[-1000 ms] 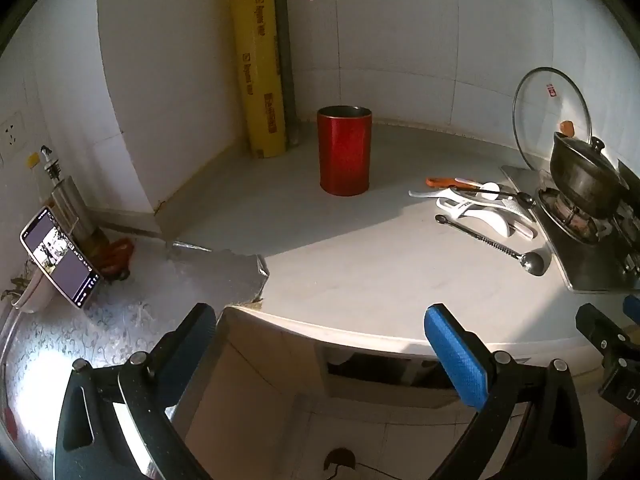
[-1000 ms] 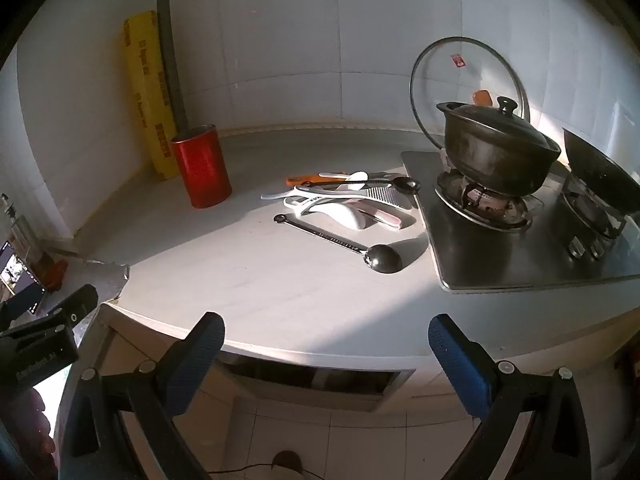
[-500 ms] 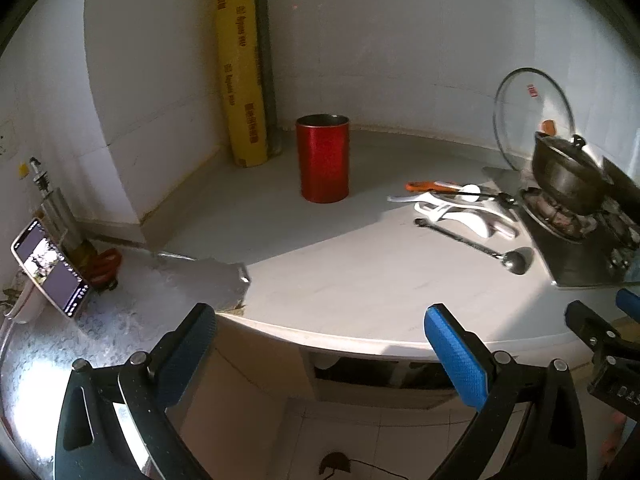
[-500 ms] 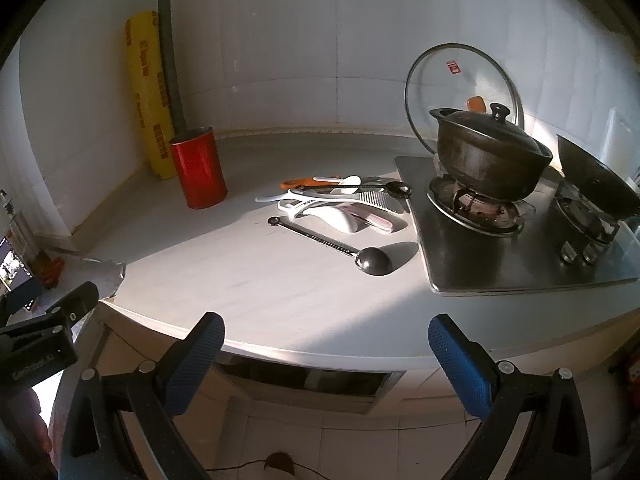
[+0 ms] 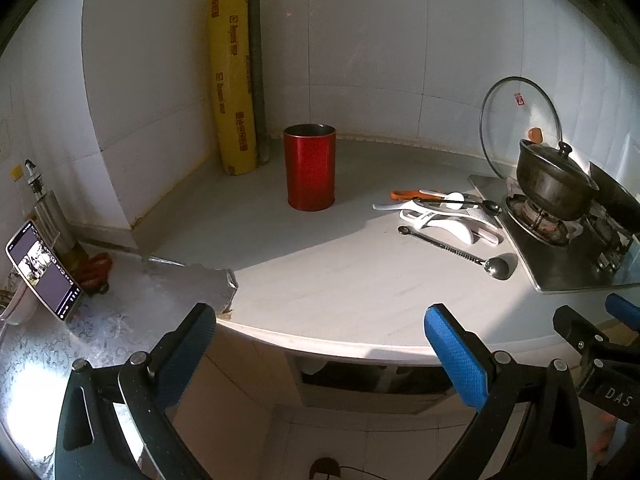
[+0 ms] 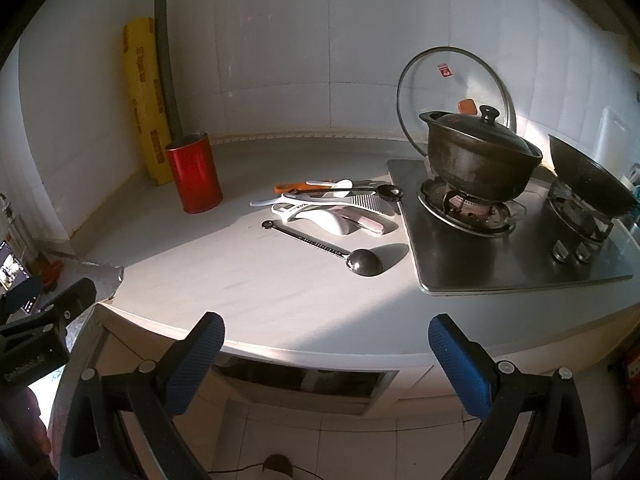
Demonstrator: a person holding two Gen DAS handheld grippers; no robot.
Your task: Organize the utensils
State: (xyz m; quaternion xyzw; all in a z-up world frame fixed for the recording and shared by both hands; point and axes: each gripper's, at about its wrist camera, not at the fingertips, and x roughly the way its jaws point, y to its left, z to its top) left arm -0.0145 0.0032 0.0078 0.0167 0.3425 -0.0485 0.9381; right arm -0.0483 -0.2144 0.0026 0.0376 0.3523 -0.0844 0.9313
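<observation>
A red cylindrical holder stands upright and looks empty on the grey counter; it also shows in the right wrist view. A pile of utensils lies to its right: white spoons, an orange-handled tool, a comb-like tool and a long black ladle. My left gripper is open and empty, held off the counter's front edge. My right gripper is open and empty too, in front of the counter edge, well short of the utensils.
A gas stove with a black lidded pot and a wok sits right of the utensils. A glass lid leans on the wall. A yellow film roll stands in the corner. A phone leans at the left.
Both grippers have drawn back a little from the counter, so the holder and utensils look smaller and farther. Nothing on the counter moved. Both grippers stayed open.
</observation>
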